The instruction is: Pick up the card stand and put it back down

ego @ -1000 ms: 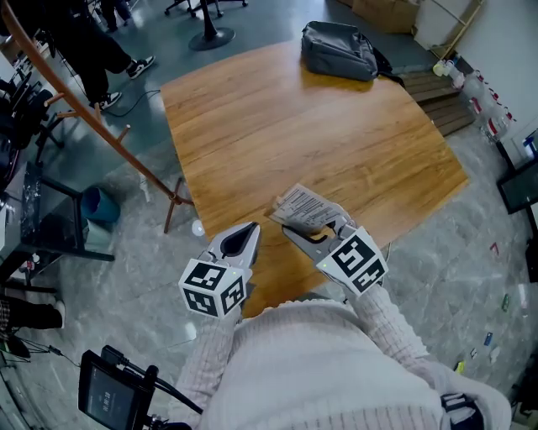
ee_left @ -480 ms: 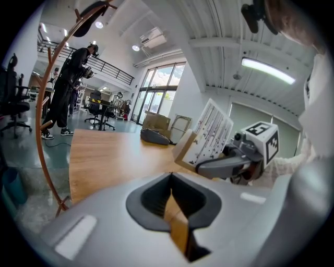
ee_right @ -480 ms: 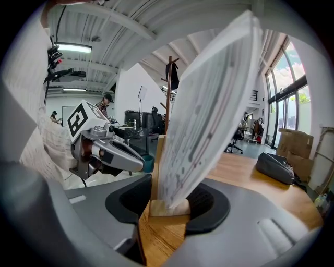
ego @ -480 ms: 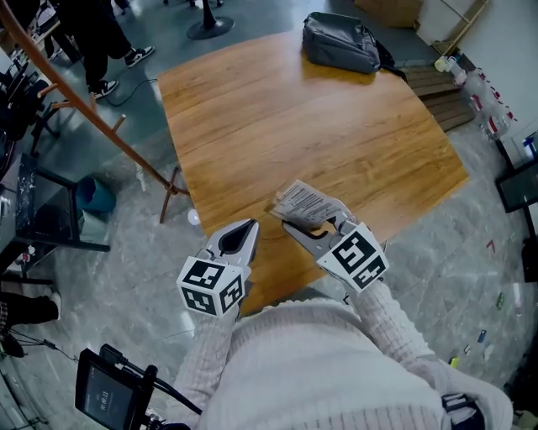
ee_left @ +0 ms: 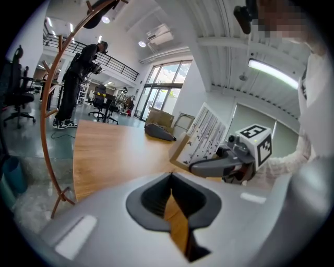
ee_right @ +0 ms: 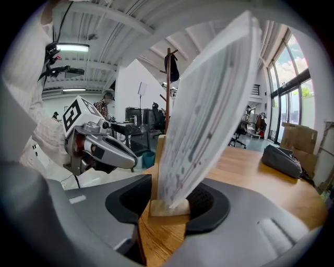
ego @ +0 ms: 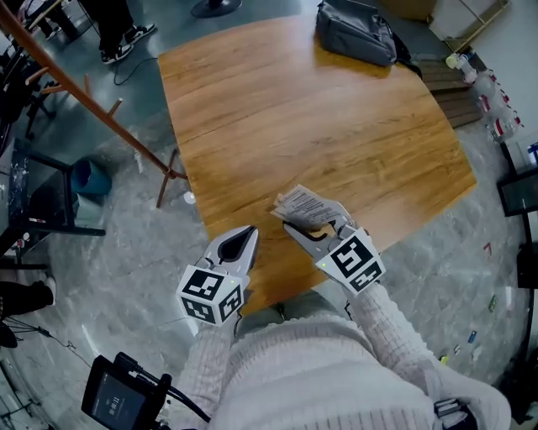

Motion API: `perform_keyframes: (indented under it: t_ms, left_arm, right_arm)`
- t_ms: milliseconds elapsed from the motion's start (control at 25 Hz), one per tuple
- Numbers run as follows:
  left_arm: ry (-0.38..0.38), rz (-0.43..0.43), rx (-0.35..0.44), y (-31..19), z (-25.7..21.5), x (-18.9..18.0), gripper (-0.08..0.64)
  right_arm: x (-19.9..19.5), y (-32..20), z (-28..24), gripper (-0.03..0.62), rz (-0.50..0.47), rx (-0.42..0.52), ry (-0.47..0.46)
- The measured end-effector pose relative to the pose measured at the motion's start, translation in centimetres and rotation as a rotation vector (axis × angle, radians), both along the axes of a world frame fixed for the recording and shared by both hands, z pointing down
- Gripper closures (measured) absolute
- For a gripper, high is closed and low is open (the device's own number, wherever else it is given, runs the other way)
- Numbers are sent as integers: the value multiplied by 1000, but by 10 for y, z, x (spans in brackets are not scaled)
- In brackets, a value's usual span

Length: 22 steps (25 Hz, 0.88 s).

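The card stand [ego: 304, 205] is a small wooden base holding a leaning printed card, near the front edge of the wooden table [ego: 294, 109]. My right gripper [ego: 313, 223] has its jaws closed on the wooden base; up close the base [ee_right: 169, 207] sits pinched between both pads, with the card [ee_right: 209, 104] rising above. Whether the base touches the table I cannot tell. My left gripper [ego: 249, 228] hangs shut and empty just left of it, over the table's edge. From the left gripper view, the stand [ee_left: 206, 134] and right gripper [ee_left: 219, 164] show ahead.
A grey bag [ego: 357, 29] lies at the table's far edge. A curved wooden coat rack [ego: 84, 101] and a blue bin [ego: 88, 178] stand on the floor to the left. A person's legs [ego: 118, 25] show at the far left.
The head view has drifted slightly. Both grippers and the card stand keep the same places relative to each other.
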<state>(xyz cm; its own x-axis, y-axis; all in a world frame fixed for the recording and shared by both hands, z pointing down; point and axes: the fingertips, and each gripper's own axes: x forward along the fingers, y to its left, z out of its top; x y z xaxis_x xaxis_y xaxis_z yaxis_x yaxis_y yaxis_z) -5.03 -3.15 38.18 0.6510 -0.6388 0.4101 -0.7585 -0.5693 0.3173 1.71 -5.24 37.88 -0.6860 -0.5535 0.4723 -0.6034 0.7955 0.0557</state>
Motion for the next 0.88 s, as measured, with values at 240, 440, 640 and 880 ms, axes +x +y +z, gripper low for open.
perform_keyframes:
  t_ms: [240,440,640,880]
  left_arm:
    - [37,-27,-57,-2,24,-6,552]
    - [50,-54,-107,3,49,-17,552]
    - [58,-82,-161,9,72,-24,552]
    - [76,-67,-211,19,87,-13,552]
  right_arm:
    - [-7,-11,40,405,-9,-57,34]
    - [-12,-14,77,405,-55,-70,57]
    - [-16,-16,103,405,-90,-91,99]
    - [-20,-4,122,405,-131,-114,139]
